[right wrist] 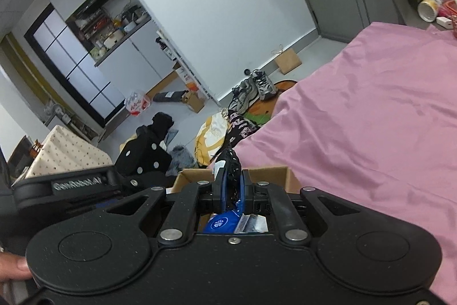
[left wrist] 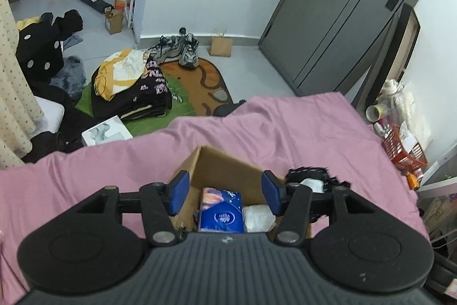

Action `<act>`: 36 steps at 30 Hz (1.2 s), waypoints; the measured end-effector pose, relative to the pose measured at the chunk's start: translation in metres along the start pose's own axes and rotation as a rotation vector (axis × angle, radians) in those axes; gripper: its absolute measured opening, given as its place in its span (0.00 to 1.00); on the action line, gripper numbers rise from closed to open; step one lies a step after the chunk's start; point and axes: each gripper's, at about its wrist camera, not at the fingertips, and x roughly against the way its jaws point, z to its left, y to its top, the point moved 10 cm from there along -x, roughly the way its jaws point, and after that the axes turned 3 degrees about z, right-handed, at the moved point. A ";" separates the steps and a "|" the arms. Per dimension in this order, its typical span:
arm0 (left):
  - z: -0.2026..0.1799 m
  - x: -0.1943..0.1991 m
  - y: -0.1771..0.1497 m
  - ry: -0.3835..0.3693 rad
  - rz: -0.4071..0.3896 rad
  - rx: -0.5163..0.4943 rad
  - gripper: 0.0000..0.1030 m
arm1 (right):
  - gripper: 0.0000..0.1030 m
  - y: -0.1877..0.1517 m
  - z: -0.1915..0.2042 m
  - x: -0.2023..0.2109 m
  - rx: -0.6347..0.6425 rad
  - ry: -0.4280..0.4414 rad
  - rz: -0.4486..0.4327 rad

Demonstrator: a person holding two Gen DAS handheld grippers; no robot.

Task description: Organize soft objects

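The black lacy garment (right wrist: 232, 162) is pinched between the closed jaws of the right gripper (right wrist: 232, 190), just above the open cardboard box (right wrist: 281, 173) on the pink-sheeted bed (right wrist: 371, 119); its loose trailing fabric could snag the rim and spill outside on release. The left gripper (left wrist: 225, 192) hovers over the box's tissue pack (left wrist: 220, 210), jaws apart and empty, while another black lacy piece (left wrist: 310, 176) lies beside the box.

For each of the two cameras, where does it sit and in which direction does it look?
Left wrist: on the left gripper, open above the cardboard box on the pink bed, facing the grey door.
Right wrist: on the right gripper, tilted, shut on a black fabric item over the box; a fingertip shows.
Shared: box, blue tissue pack, bed, sneakers.
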 end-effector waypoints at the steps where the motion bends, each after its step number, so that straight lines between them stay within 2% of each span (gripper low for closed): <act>1: 0.004 0.004 0.002 0.006 -0.005 0.007 0.53 | 0.09 0.000 0.003 -0.001 0.004 0.001 0.006; 8: 0.030 0.025 0.010 0.042 -0.016 0.031 0.57 | 0.09 -0.004 0.026 -0.007 0.048 -0.001 0.029; 15: 0.049 0.044 0.006 0.038 -0.016 0.051 0.59 | 0.09 -0.013 0.032 0.000 0.084 -0.071 0.031; 17: 0.052 0.051 0.004 0.031 -0.019 0.050 0.60 | 0.13 -0.014 0.031 0.004 0.086 -0.099 0.033; 19: 0.054 0.058 0.002 0.031 -0.020 0.045 0.62 | 0.28 -0.016 0.027 0.005 0.077 -0.131 0.037; 21: 0.053 0.066 0.002 0.031 -0.027 0.038 0.69 | 0.35 -0.017 0.029 0.011 0.063 -0.131 0.032; 22: 0.053 0.072 0.001 0.028 -0.033 0.031 0.70 | 0.44 -0.017 0.030 0.017 0.058 -0.134 0.025; 23: 0.052 0.076 0.001 0.025 -0.036 0.025 0.74 | 0.48 -0.017 0.030 0.022 0.057 -0.141 0.017; 29: 0.052 0.108 -0.004 0.031 -0.059 -0.003 0.86 | 0.58 -0.017 0.036 0.051 0.044 -0.158 -0.016; 32: 0.052 0.121 -0.007 0.021 -0.068 -0.019 0.87 | 0.61 -0.019 0.041 0.065 0.066 -0.155 -0.023; 36: 0.051 0.139 -0.014 0.020 -0.070 -0.037 0.89 | 0.71 -0.025 0.044 0.085 0.052 -0.161 -0.026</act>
